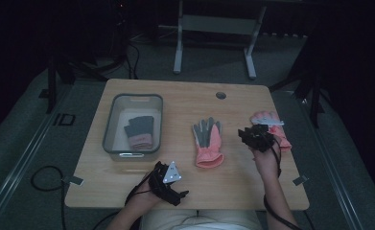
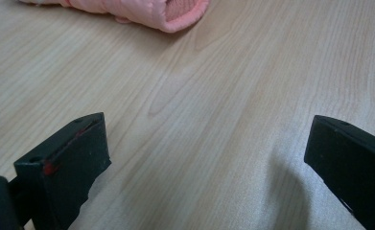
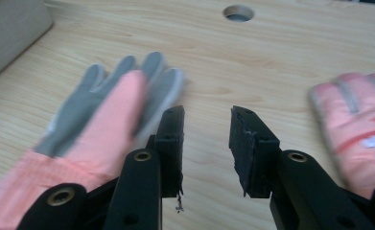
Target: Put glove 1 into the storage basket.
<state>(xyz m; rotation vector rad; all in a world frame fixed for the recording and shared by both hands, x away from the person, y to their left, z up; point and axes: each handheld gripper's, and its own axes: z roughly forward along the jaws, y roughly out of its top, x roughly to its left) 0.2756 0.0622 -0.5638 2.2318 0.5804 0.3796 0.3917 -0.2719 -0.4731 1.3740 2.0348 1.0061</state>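
Note:
A pink glove with grey palm (image 1: 207,141) (image 3: 99,120) lies flat in the middle of the wooden table (image 1: 185,187). A second pink glove (image 1: 271,125) (image 3: 357,124) lies at the right. Between the two gloves hovers my right gripper (image 1: 252,135) (image 3: 205,124), open, with nothing between its jaws. My left gripper (image 1: 175,189) (image 2: 204,158) rests low near the table's front edge, open wide over bare wood; the middle glove's cuff (image 2: 175,12) lies ahead of it. A dark folded glove (image 1: 140,131) lies in the grey bin (image 1: 109,129).
The grey bin stands at the table's left. A round cable hole (image 1: 221,95) (image 3: 238,12) is near the far edge. Cables trail off the front left corner. A white desk frame (image 1: 214,43) stands on the floor beyond.

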